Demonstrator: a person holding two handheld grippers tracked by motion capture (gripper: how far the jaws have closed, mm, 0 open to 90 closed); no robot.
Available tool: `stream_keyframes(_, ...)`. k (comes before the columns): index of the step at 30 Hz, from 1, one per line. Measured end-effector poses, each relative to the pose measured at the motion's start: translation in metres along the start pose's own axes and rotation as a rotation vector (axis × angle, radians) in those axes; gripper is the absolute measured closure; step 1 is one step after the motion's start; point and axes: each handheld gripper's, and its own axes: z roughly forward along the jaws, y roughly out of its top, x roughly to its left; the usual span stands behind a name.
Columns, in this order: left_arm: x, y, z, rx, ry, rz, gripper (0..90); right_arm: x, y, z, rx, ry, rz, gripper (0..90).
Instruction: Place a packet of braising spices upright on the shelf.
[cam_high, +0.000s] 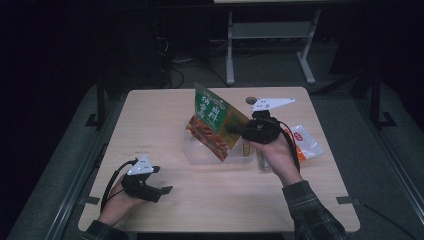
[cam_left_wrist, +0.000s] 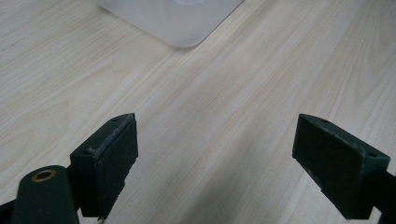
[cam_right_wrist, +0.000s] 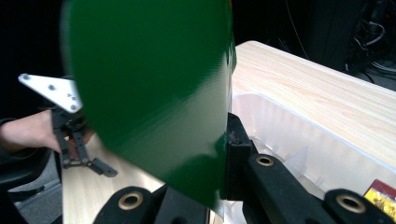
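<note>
Left hand (cam_high: 117, 197) low at 7 o'clock of the table, its black two-jaw left gripper (cam_high: 162, 190) pointing toward 3 o'clock, jaws spread wide, nothing between them. Right hand (cam_high: 274, 152) raised near centre, forearm entering from 5 o'clock; black right gripper (cam_high: 235, 131) points toward 9 o'clock, jaws clamped.

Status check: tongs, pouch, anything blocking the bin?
Right tongs shut on green pouch, held tilted above clear bin. Left tongs open, low over table, holding nothing. Orange-white packet lies right of the bin, not blocking.
</note>
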Motion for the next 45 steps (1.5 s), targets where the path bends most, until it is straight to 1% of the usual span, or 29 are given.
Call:
stream_keyframes(3, 0.000, 0.000, 0.000, 0.010, 0.002, 0.009, 13.8, -0.002, 0.003, 0.006, 0.007, -0.010, 0.004, 89.8)
stream_keyframes(4, -0.001, 0.000, 0.001, 0.011, 0.002, 0.010, 13.8, -0.003, 0.004, 0.009, 0.007, -0.009, 0.012, 89.8)
stream_keyframes(5, -0.001, 0.000, 0.001, 0.008, 0.000, 0.005, 13.7, -0.004, 0.004, 0.011, 0.008, -0.011, 0.014, 89.8)
stream_keyframes(7, -0.001, 0.000, 0.001, 0.012, 0.001, 0.006, 13.7, -0.005, 0.006, 0.015, 0.017, -0.021, 0.020, 89.8)
stream_keyframes(9, -0.001, -0.001, 0.001, 0.018, 0.002, 0.009, 13.8, -0.006, 0.007, 0.018, 0.012, -0.032, 0.028, 89.8)
stream_keyframes(16, -0.002, -0.001, 0.002, 0.026, 0.005, 0.018, 13.7, -0.012, 0.008, 0.027, 0.024, -0.056, 0.047, 89.8)
stream_keyframes(19, -0.002, -0.001, 0.002, 0.028, 0.005, 0.021, 13.7, -0.014, 0.007, 0.029, 0.030, -0.060, 0.057, 89.8)
stream_keyframes(23, -0.002, -0.001, 0.003, 0.028, 0.002, 0.020, 13.7, -0.017, 0.008, 0.032, 0.024, -0.067, 0.062, 89.8)
stream_keyframes(25, -0.003, -0.001, 0.004, 0.035, 0.001, 0.023, 13.7, -0.017, 0.008, 0.034, 0.024, -0.064, 0.072, 89.7)
stream_keyframes(28, -0.003, -0.001, 0.005, 0.042, -0.002, 0.028, 13.7, -0.018, 0.007, 0.038, 0.028, -0.072, 0.065, 89.7)
stream_keyframes(29, -0.004, -0.001, 0.005, 0.038, -0.002, 0.022, 13.7, -0.019, 0.007, 0.040, 0.030, -0.075, 0.067, 89.8)
stream_keyframes(33, -0.004, -0.001, 0.005, 0.039, -0.003, 0.020, 13.7, -0.021, 0.005, 0.047, 0.039, -0.081, 0.071, 89.8)
stream_keyframes(36, -0.005, -0.001, 0.005, 0.038, -0.004, 0.016, 13.7, -0.021, 0.004, 0.051, 0.044, -0.082, 0.062, 89.7)
stream_keyframes(38, -0.005, -0.002, 0.005, 0.039, -0.004, 0.018, 13.7, -0.021, 0.003, 0.053, 0.051, -0.088, 0.060, 89.8)
stream_keyframes(39, -0.004, -0.001, 0.005, 0.044, -0.002, 0.032, 13.7, -0.021, 0.002, 0.054, 0.054, -0.089, 0.059, 89.7)
stream_keyframes(45, -0.005, -0.001, 0.006, 0.042, -0.007, 0.030, 13.7, -0.021, 0.000, 0.062, 0.071, -0.091, 0.057, 89.6)
